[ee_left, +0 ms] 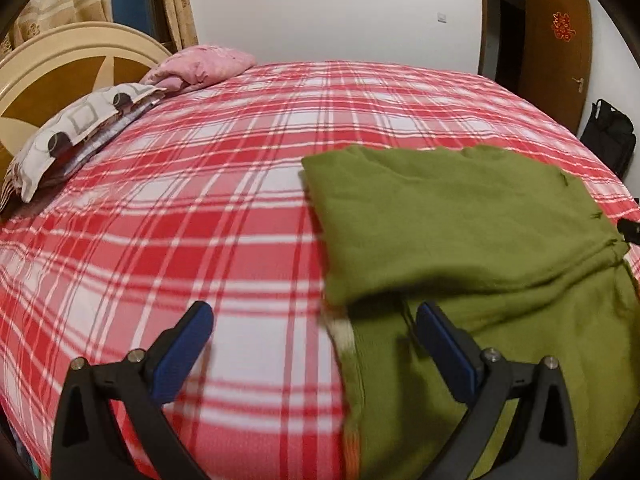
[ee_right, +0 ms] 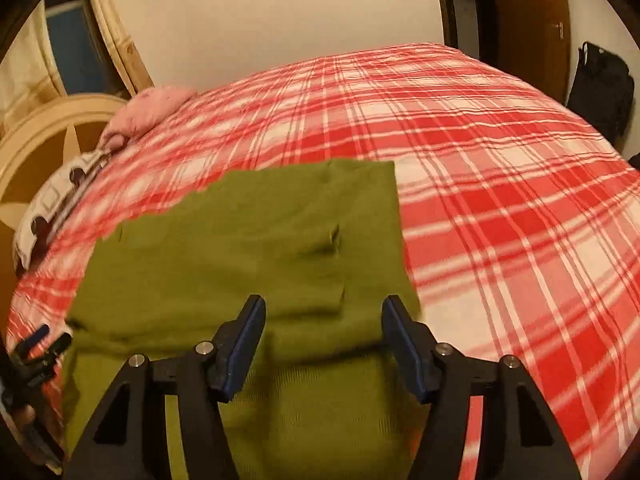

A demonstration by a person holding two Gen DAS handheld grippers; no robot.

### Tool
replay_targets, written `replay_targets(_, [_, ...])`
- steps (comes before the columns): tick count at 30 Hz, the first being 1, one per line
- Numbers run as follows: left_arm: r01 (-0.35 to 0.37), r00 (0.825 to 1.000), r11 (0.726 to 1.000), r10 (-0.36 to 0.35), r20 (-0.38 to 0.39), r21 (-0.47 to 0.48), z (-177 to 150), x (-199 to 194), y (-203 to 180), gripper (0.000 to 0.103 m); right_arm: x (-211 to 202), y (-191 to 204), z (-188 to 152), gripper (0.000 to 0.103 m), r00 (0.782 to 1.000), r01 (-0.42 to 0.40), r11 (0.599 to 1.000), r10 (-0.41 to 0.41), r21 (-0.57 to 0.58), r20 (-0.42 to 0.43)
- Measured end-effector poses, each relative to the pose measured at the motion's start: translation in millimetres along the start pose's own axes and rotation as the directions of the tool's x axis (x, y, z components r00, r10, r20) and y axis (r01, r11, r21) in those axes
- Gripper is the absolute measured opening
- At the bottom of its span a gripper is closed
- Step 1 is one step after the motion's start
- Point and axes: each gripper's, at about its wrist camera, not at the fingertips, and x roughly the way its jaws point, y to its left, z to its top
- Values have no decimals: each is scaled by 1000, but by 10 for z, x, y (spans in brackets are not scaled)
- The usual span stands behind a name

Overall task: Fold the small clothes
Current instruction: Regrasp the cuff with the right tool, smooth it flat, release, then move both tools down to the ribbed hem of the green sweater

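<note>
Green garment (ee_right: 248,240) lower centre, folded edge crosswise just ahead of right gripper (ee_right: 324,344), spread, empty; left gripper (ee_left: 316,344) spread at its left edge.

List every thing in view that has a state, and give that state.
green garment: partly folded, upper layer doubled over, flat on the bed
left gripper: open, holding nothing
right gripper: open, over the garment
plaid bedsheet: spread flat
door: appears shut
</note>
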Motion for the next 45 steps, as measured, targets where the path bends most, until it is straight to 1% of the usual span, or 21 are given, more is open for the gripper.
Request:
replay_targets(1, [-15, 1000, 1000, 15, -13, 19, 12, 62, -20, 103, 54, 6, 54, 62, 1000, -3, 1000, 3, 1, -6])
replay_targets(3, [-38, 999, 999, 38, -34, 24, -3, 144, -19, 103, 168, 35, 139, 52, 1000, -4, 1000, 4, -10, -21])
replay_targets(5, [-19, 998, 1000, 18, -61, -12, -32, 171, 45, 103, 331, 90, 186, 48, 997, 6, 999, -8, -37, -72])
replay_targets(6, [-14, 998, 1000, 13, -58, -22, -33, 157, 69, 103, 409, 98, 189, 35, 995, 14, 999, -18, -44, -98])
replay_targets(7, [-11, 998, 1000, 9, -60, -29, -45, 150, 99, 103, 474, 101, 186, 28, 993, 16, 999, -21, -48, -114])
replay_targets(8, [-4, 998, 999, 2, -63, -37, -58, 143, 120, 103, 480, 100, 179, 13, 994, 33, 998, -39, -61, -100])
replay_targets(9, [3, 998, 999, -5, -63, -44, -77, 128, 133, 103, 461, 97, 180, 7, 995, 42, 997, -47, -68, -86])
replay_targets(11, [11, 998, 999, -14, -65, -42, -120, 112, 144, 103, 353, 47, 183, 3, 998, 35, 998, -38, -47, -55])
replay_targets(13, [15, 998, 999, -17, -63, -38, -139, 109, 123, 103, 276, 9, 179, 2, 997, 75, 996, -76, -44, -21])
replay_targets(16, [6, 998, 1000, -8, -68, -24, -109, 117, 94, 103, 437, -41, 150, 2, 994, 82, 996, -85, -47, -75])
replay_targets(20, [6, 999, 1000, -7, -52, -22, -168, 7, 95, 103, 345, 10, 139, 5, 996, 77, 994, -80, -71, -36])
replay_targets(22, [19, 999, 999, -21, -50, -27, -229, -38, 100, 103, 266, 53, 110, 39, 994, 107, 991, -109, -86, -18])
replay_targets(23, [22, 998, 999, -23, -53, -25, -254, -38, 92, 103, 210, 82, 83, 68, 996, 88, 991, -90, -104, -12])
replay_targets(25, [14, 999, 1000, -15, -47, -23, -289, -50, 70, 103, 157, 124, 32, 69, 998, 64, 991, -64, -116, 2])
replay_targets(27, [4, 999, 1000, -5, -53, -17, -283, -46, 55, 103, 253, 156, -41, 69, 989, 136, 979, -142, -155, -31])
replay_targets(28, [4, 998, 1000, -5, -58, -17, -276, -46, 55, 103, 284, 137, -63, 69, 988, 141, 978, -149, -155, -40])
replay_targets(31, [12, 998, 1000, -14, -60, -24, -296, -55, 68, 103, 172, 61, -87, 69, 989, 146, 982, -149, -118, -15])
replay_targets(33, [17, 998, 999, -19, -55, -33, -312, -52, 77, 103, 89, 63, -85, 69, 994, 109, 988, -108, -107, 9])
replay_targets(37, [11, 998, 1000, -13, -58, -29, -314, -39, 55, 103, 289, 92, -125, 69, 987, 146, 978, -155, -150, -47])
replay_targets(40, [2, 998, 1000, -4, -59, -30, -345, -79, 42, 103, 235, 91, -129, 69, 988, 147, 981, -152, -126, -31])
replay_targets(45, [10, 999, 999, -13, -51, -51, -429, -178, 46, 103, 9, 130, -228, 69, 994, 109, 987, -109, -118, 4])
